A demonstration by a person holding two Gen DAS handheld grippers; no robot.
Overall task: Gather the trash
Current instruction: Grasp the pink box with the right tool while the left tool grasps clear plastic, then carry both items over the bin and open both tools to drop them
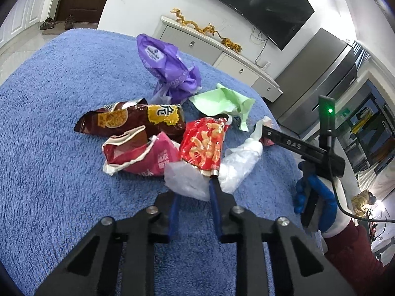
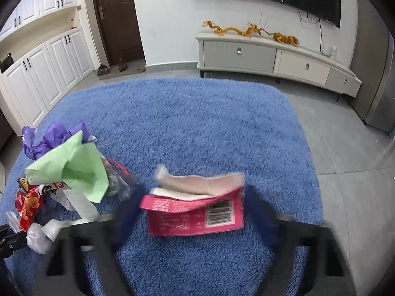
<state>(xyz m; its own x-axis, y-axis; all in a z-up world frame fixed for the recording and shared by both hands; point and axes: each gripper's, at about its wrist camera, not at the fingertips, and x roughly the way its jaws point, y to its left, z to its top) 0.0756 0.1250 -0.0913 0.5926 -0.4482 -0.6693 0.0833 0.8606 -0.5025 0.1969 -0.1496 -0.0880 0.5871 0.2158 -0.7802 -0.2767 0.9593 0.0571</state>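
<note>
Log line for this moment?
left claw: around clear bag | right claw: open around pink wrapper | pile on blue rug

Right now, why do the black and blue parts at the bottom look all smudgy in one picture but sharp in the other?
In the right wrist view the right tool is smeared by motion blur, while the pink wrapper between its fingers stays fairly sharp; in the left wrist view the left tool looks crisp. Both views curve at the edges, and the TV shows glare spots.
</note>
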